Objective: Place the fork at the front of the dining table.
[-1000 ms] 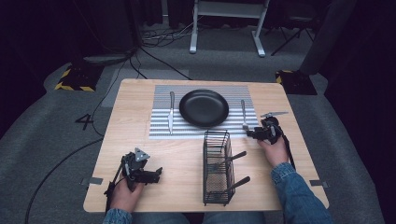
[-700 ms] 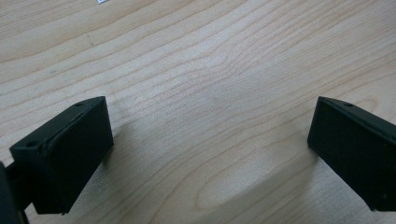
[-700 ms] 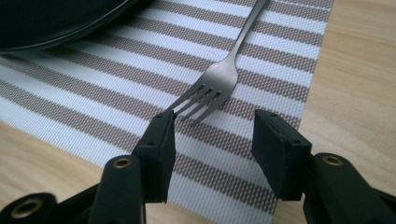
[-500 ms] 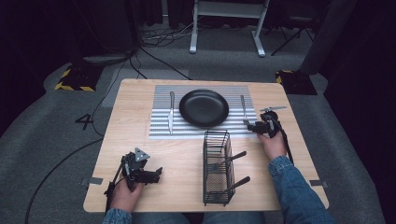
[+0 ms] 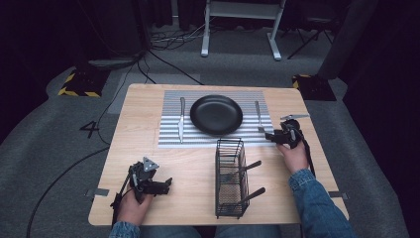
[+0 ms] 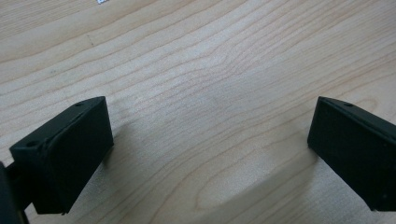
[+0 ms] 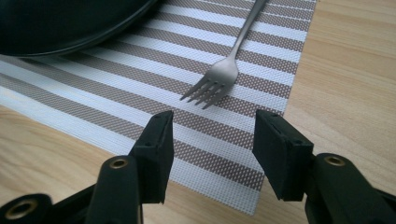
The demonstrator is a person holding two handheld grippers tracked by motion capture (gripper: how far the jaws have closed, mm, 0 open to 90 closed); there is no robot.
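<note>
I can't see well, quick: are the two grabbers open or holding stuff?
Left gripper: open, holding nothing.
Right gripper: open, empty, near the fork.

- A staged test space, a lab or studio rather than a home — dark drapes close it in on all sides.
- Grey carpet (image 5: 59, 148) covers the floor, with black cables (image 5: 163, 47) trailing loose across it.
- Yellow-and-black hazard tape marks a base (image 5: 79, 84) at the left; a white metal stand (image 5: 240, 20) sits at the back.
- A number "4" (image 5: 90, 130) is marked on the floor beside the wooden table (image 5: 143, 119) — its corners are taped down.
</note>
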